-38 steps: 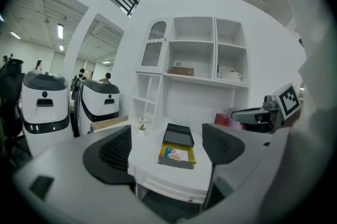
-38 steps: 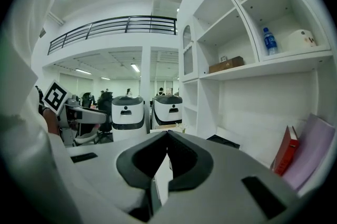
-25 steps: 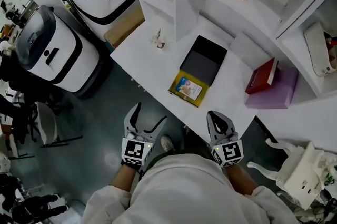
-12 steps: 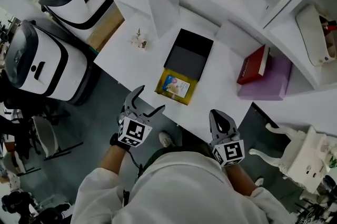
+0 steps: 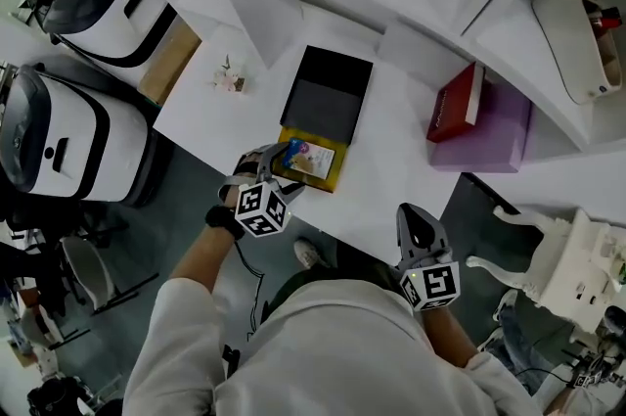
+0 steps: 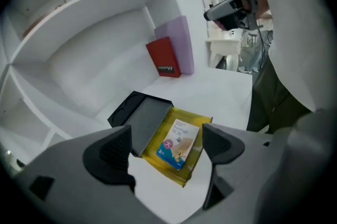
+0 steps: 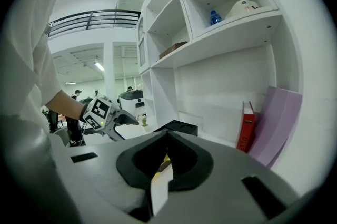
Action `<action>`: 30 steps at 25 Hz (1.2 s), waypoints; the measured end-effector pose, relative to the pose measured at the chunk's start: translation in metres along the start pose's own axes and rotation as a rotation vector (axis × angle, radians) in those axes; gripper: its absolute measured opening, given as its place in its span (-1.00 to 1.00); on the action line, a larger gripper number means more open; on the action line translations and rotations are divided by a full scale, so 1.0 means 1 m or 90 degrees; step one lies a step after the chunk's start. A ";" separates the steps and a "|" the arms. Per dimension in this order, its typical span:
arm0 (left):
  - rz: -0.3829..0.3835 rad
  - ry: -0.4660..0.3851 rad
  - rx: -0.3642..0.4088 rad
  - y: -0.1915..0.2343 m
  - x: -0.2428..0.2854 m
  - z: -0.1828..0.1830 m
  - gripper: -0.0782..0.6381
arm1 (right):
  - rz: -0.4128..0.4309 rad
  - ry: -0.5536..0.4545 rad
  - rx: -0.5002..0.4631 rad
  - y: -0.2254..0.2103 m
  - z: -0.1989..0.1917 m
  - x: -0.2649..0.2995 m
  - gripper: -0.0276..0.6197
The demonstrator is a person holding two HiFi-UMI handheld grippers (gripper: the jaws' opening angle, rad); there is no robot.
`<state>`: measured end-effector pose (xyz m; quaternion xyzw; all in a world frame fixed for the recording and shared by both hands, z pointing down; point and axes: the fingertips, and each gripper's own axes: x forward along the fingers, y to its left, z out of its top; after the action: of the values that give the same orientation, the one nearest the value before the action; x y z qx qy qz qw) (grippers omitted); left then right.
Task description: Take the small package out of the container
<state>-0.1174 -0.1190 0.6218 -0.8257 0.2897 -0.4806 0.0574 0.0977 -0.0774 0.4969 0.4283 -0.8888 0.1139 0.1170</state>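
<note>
A shallow yellow container [image 5: 331,179] lies at the front edge of the white table [image 5: 391,179], and its black lid [image 5: 328,97] is folded back behind it. Inside lies the small package [image 5: 311,160], a flat packet printed blue and white. My left gripper [image 5: 273,171] is open at the container's near left corner. In the left gripper view the package [image 6: 179,143] and the yellow container [image 6: 204,118] show between the spread jaws of the left gripper [image 6: 168,152]. My right gripper [image 5: 412,213] is shut and empty, off the table's front edge to the right.
A red book [image 5: 453,108] leans on a purple box [image 5: 504,135] at the right. A small ornament [image 5: 228,79] stands to the lid's left. Two white machines [image 5: 59,135] stand on the floor at left. Shelves rise behind the table, and a white device [image 5: 577,267] is at right.
My left gripper has moved forward from beside the person's body up to the yellow container's near corner, still open. The right gripper has stayed put, shut.
</note>
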 end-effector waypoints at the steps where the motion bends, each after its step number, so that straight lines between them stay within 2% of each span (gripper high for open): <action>1: -0.014 0.010 0.012 -0.002 0.009 -0.002 0.40 | -0.006 0.001 0.003 -0.005 -0.002 -0.002 -0.84; 9: -0.111 0.091 0.124 -0.020 0.068 -0.021 0.40 | -0.053 0.015 0.032 -0.033 -0.020 -0.015 -0.84; 14: -0.156 0.126 0.171 -0.028 0.096 -0.035 0.40 | -0.075 0.025 0.045 -0.045 -0.028 -0.021 -0.84; 19: -0.223 0.146 0.194 -0.041 0.117 -0.041 0.40 | -0.095 0.037 0.056 -0.053 -0.037 -0.025 -0.84; 30: -0.308 0.177 0.225 -0.059 0.146 -0.054 0.40 | -0.119 0.061 0.077 -0.064 -0.052 -0.025 -0.84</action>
<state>-0.0828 -0.1381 0.7832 -0.7744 0.0023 -0.6311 0.0439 0.1691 -0.0825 0.5448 0.5097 -0.8298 0.1762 0.1434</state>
